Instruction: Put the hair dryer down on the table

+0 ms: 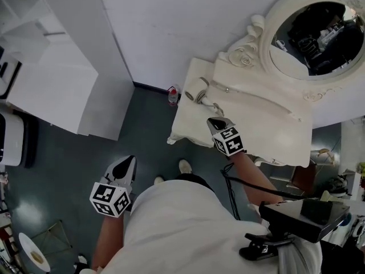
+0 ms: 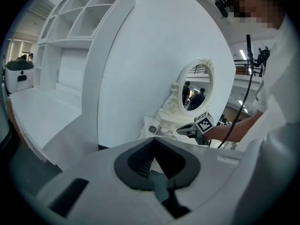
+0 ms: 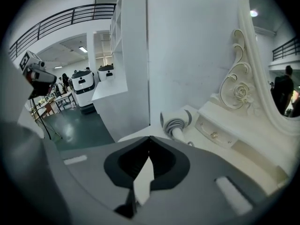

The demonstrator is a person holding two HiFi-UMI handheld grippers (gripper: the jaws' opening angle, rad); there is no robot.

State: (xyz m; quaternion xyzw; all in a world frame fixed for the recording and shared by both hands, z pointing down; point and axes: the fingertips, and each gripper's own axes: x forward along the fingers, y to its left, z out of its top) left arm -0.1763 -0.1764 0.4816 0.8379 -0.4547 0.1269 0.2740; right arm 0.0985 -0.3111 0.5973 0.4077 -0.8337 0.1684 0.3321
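Note:
The white hair dryer lies on the left end of the white dressing table, and nothing holds it. It also shows in the right gripper view as a ribbed barrel just beyond the jaws, and small in the left gripper view. My right gripper hovers over the table a little short of the dryer, jaws shut and empty. My left gripper hangs low over the dark floor, away from the table, its jaws shut on nothing.
An ornate oval mirror stands at the back of the table. A small bottle sits on the floor by the table's left edge. A white shelf unit stands to the left. A black camera rig is at lower right.

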